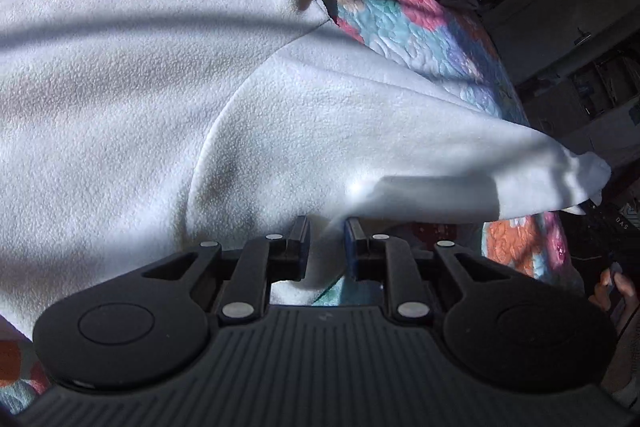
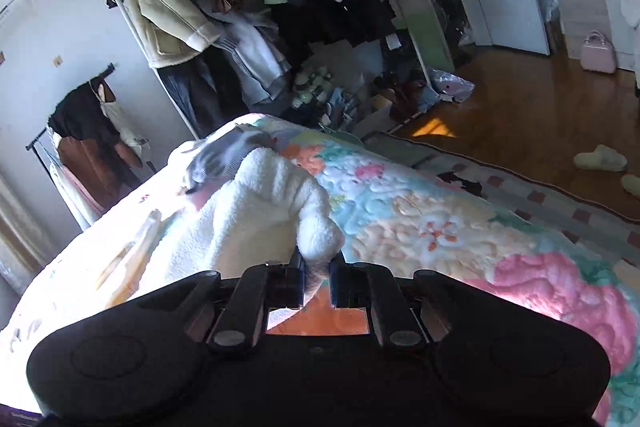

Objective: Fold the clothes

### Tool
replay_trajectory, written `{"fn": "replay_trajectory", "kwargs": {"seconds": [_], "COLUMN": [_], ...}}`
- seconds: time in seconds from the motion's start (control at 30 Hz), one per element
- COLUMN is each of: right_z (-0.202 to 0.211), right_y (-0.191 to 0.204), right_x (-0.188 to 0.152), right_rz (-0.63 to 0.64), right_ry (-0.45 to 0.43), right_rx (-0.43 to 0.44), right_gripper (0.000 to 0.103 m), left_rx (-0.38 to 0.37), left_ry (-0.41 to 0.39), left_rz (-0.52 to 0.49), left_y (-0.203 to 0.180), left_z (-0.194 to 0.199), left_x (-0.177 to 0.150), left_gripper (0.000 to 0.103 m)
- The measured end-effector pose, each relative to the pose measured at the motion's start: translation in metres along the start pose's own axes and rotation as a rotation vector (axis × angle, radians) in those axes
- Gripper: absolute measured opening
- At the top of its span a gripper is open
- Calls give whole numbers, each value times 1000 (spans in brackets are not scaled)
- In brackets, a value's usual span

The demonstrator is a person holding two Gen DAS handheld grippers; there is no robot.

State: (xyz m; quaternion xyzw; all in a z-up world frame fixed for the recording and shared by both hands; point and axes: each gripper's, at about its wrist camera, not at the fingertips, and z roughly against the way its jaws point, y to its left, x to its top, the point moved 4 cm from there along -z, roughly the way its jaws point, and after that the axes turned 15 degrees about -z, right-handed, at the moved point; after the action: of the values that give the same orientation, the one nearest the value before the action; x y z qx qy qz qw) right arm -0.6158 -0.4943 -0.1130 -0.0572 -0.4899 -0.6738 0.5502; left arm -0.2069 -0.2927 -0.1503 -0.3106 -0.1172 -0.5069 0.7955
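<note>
A white fleece top (image 1: 160, 87) lies spread on a flowered quilt (image 1: 400, 19), filling the left wrist view. Its sleeve (image 1: 400, 131) stretches to the right, lifted off the quilt. My left gripper (image 1: 327, 227) is shut on a fold of the fleece near the underarm, with white cloth between its fingers. In the right wrist view my right gripper (image 2: 318, 259) is shut on the bunched end of the same fleece sleeve (image 2: 264, 203), held just above the quilt (image 2: 440, 211).
A grey garment (image 2: 224, 155) lies crumpled at the far end of the bed. Beyond the bed stand crowded clothes racks (image 2: 200, 7) and floor clutter. A rug (image 2: 520, 187), slippers (image 2: 600, 157) and wooden floor lie to the right. A person's fingers (image 1: 612, 287) show at the left view's edge.
</note>
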Motion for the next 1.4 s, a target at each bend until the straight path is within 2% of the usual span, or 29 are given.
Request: {"fn": "replay_trajectory", "kwargs": {"seconds": [0.1, 0.17, 0.2, 0.23, 0.27, 0.33, 0.37, 0.4, 0.43, 0.47, 0.6, 0.63, 0.67, 0.77, 0.87, 0.93, 0.97, 1.0, 1.07, 1.1, 1.2, 1.3, 1.37, 1.4], "right_z": [-11, -11, -9, -5, -1, 6, 9, 11, 13, 17, 18, 12, 1, -23, -39, -37, -35, -32, -20, -12, 13, 27, 32, 30], "right_y": [-6, 7, 14, 21, 27, 35, 37, 38, 39, 40, 23, 14, 3, -11, -17, -10, -7, -5, -3, -1, 15, 52, 80, 95], "right_x": [-11, -8, -4, 5, 12, 23, 27, 30, 31, 32, 28, 24, 16, -11, -32, -31, -28, -23, -11, -6, 4, -3, -8, -11], "right_rz": [27, 78, 93, 97, 100, 100, 93, 81, 69, 62, 27, 32, 42, 99, 160, 203, 230, 263, 301, 302, 280, 384, 462, 480], "right_ry": [4, -23, -37, -51, -63, -80, -82, -80, -75, -69, -27, -9, 18, 90, 144, 141, 141, 142, 143, 139, 121, 100, 63, 52], "right_rx": [-49, -47, -29, 6, 38, 88, 103, 119, 137, 157, 154, 123, 69, -87, -212, -247, -267, -290, -283, -269, -219, -167, -145, -128], "right_gripper": [11, 12, 12, 12, 12, 12, 12, 12, 12, 12, 12, 12, 11, 11, 17, 33, 55, 59, 60, 61, 60, 60, 60, 60], "left_rx": [66, 127, 162, 197, 225, 212, 179, 146, 90, 45, -19, -30, -10, -45, -42, -24, 0, 16, 53, 73, 131, 186, 218, 232], "left_ry": [-21, -52, -73, -92, -107, -91, -62, -40, -20, -11, 31, 44, 67, 88, 90, 77, 54, 37, -2, -23, -55, -82, -93, -97], "left_rz": [-109, -192, -232, -271, -304, -352, -355, -341, -306, -281, -281, -283, -291, -261, -252, -259, -274, -283, -298, -303, -313, -297, -269, -249], "left_y": [-9, -16, -20, -23, -26, -30, -30, -30, -30, -30, -41, -44, -43, -40, -35, -32, -32, -32, -32, -31, -28, -19, -9, -2], "left_z": [4, 6, 6, 5, -1, -18, -25, -29, -31, -29, -23, -22, -24, -27, -22, -16, -11, -7, 3, 9, 22, 31, 30, 29], "left_x": [5, 8, 10, 11, 15, 18, 16, 15, 12, 8, -6, -10, -13, -14, -12, -7, -2, 4, 14, 19, 32, 41, 46, 48], "left_gripper": [36, 59, 67, 83, 90, 87, 57, 32, 2, 0, 0, 0, 0, 0, 2, 3, 7, 11, 45, 51, 57, 62, 72, 73]}}
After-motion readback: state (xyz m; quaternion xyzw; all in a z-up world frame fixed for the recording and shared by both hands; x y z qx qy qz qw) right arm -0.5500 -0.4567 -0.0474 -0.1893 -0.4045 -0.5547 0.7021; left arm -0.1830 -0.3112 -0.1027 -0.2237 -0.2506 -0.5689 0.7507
